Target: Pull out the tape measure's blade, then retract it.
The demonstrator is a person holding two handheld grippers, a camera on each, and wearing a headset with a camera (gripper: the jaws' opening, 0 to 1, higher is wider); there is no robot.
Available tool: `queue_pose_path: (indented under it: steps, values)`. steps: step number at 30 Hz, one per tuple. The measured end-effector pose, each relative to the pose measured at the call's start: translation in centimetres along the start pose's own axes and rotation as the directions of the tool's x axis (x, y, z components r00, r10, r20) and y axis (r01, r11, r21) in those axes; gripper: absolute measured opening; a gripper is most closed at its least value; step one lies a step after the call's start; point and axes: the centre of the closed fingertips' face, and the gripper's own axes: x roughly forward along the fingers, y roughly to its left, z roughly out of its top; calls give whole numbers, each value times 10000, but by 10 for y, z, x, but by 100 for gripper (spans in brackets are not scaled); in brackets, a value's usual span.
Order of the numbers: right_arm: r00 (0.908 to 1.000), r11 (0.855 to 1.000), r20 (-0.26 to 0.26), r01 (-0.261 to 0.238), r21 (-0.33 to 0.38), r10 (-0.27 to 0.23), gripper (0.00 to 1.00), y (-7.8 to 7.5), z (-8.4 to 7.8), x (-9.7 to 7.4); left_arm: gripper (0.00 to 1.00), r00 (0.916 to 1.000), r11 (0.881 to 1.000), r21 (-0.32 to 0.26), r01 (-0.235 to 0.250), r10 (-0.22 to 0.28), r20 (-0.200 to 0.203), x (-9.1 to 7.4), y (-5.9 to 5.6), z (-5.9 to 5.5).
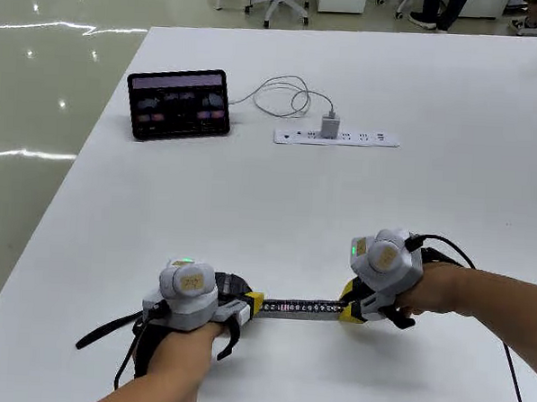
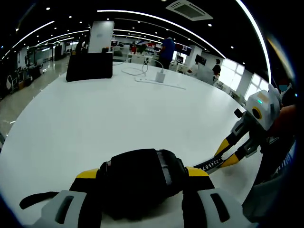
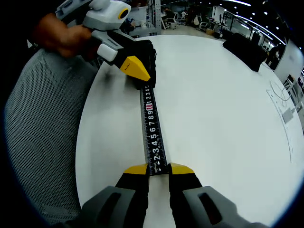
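The black tape measure case (image 2: 140, 183) lies on the white table (image 1: 278, 192) near its front edge, and my left gripper (image 2: 142, 173) is shut on it from both sides. Out of the case (image 1: 232, 289) runs a short length of black blade (image 1: 299, 306) with white numerals, stretching to the right. My right gripper (image 3: 158, 168) is shut on the blade's tip; its yellow fingertips (image 3: 136, 169) pinch the end of the blade (image 3: 151, 128). In the head view the left gripper (image 1: 245, 301) sits at the left and the right gripper (image 1: 346, 309) at the right.
A dark tablet (image 1: 179, 103) stands propped at the back left of the table. Beside it lie a white power strip (image 1: 337, 137) with a plugged charger and a looped white cable (image 1: 283, 94). A black strap (image 1: 109, 330) trails off the left gripper.
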Motion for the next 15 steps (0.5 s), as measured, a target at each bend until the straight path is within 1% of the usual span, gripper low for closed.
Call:
queue_pose_path:
  steps: [7, 15]
  values:
    - [9999, 9998, 19, 169, 57, -169, 11, 0, 4, 4, 64, 10000, 10000, 11, 7, -7, 13, 0, 0, 0]
    - [9997, 9997, 147, 185, 128, -187, 11, 3, 11, 8, 64, 10000, 10000, 27, 74, -74, -1, -1, 0, 0]
